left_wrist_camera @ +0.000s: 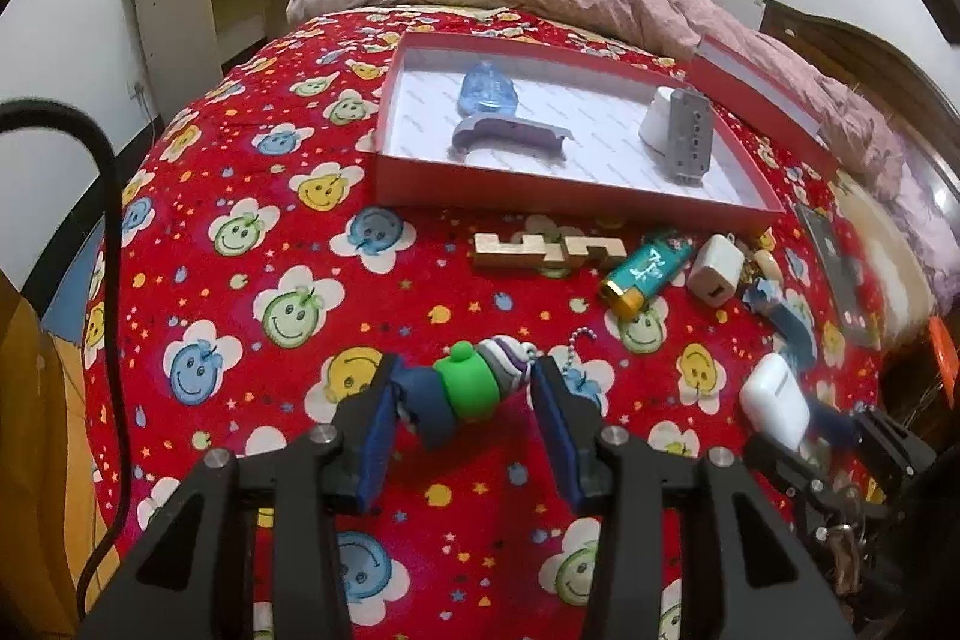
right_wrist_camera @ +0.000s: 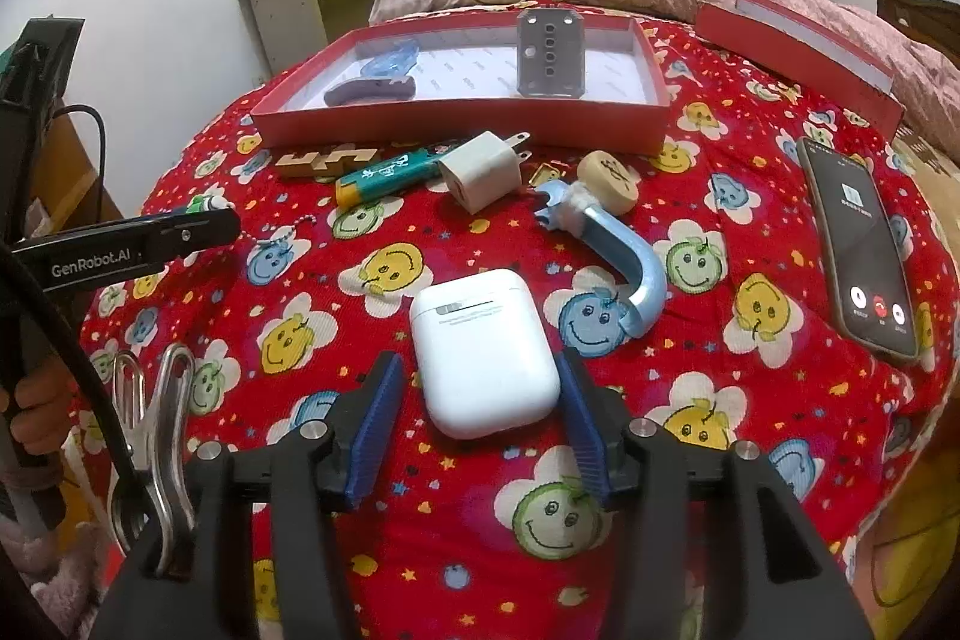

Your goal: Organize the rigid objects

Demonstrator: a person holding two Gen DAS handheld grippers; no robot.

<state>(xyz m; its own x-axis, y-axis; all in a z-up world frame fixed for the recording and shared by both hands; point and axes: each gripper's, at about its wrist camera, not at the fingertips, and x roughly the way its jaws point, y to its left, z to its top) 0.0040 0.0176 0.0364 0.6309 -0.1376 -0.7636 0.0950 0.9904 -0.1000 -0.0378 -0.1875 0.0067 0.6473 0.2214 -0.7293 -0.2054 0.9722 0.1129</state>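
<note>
A red smiley-print bedspread [left_wrist_camera: 252,280] covered the bed. The left gripper [left_wrist_camera: 465,388] was clamped on a green-and-blue keychain toy [left_wrist_camera: 462,388], near the red box [left_wrist_camera: 540,190]. The right gripper [right_wrist_camera: 480,388] straddled a white earbud case [right_wrist_camera: 483,352], its right pad touching, the left apart.

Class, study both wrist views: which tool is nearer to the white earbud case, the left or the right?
Right. The right tool straddles the white earbud case, one finger on each side of it. The left tool sits off to the case's left, around the colourful keychain toy.
</note>
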